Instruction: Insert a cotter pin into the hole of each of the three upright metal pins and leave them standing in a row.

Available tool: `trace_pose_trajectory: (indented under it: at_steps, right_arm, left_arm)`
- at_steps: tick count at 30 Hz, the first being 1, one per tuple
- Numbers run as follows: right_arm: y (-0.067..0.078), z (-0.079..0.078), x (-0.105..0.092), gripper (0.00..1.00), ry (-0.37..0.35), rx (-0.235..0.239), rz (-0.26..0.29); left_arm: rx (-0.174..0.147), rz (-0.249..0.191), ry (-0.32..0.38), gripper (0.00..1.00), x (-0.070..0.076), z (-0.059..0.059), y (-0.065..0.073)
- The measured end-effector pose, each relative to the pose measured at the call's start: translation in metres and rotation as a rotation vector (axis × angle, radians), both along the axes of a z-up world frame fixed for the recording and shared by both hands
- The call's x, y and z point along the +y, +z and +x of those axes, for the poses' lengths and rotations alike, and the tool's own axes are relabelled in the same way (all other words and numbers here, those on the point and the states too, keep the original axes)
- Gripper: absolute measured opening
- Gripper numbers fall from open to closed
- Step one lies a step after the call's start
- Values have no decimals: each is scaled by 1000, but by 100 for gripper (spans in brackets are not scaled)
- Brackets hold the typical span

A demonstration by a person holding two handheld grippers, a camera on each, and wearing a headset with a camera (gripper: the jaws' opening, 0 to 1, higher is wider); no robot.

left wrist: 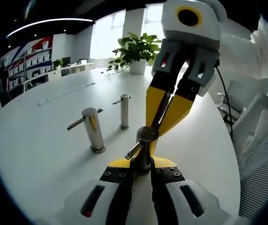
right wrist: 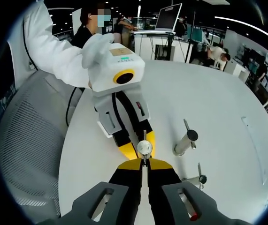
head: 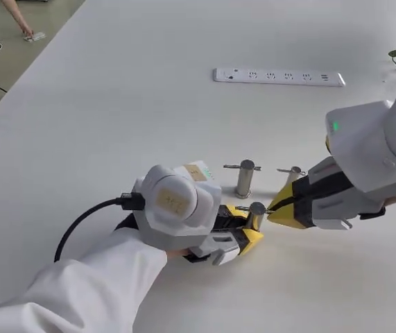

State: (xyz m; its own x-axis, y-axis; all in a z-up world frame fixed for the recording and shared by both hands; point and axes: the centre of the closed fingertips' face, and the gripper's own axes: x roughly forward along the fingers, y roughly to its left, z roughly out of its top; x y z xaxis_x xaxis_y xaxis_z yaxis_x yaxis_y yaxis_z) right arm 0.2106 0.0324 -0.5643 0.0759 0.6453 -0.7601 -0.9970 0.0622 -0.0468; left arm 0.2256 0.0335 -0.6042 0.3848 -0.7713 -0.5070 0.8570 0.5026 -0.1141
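Left gripper [head: 250, 233] clamps near pin [head: 256, 216]; right gripper [head: 272, 207] pinches its cotter pin [left wrist: 134, 151]. Second pin [head: 245, 179], third pin [head: 294, 173] clear at 12 o'clock — open table [head: 114, 125] beyond.

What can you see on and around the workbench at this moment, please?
metal pins: three, silver, upright on the table; two at the back, one between the claws
cotter pins: three, silver, one through each metal pin near its top
power strip: one, white, far side of the table
potted plant: one, green in a white pot, at the table's end
table: one, white
cable: one, black, running to the left claw
sleeve: one, white, behind the left claw
left claw: yellow-tipped, closed around the near metal pin's base
right claw: yellow-tipped, closed on the near cotter pin
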Motion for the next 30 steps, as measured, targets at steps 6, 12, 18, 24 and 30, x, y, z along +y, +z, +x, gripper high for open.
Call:
trace_pose_trajectory:
  at_steps: [6,12,18,24,30]
  right_arm:
    - [-1,-1,4,0,50,-38,-22]
    - [3,-2,6,7,40,-14,12]
    - [8,-1,7,17,24,-33,20]
    - [13,1,9,21,-28,-24,68]
    - [16,-1,11,22,-49,-1,100]
  left_arm:
    - [-4,5,-4,12,0,0,0]
    - [-7,3,4,13,0,-1,1]
    - [1,-13,-4,17,0,-4,3]
    - [10,-58,-3,32,5,-12,14]
    - [65,-142,11,51,11,-27,24]
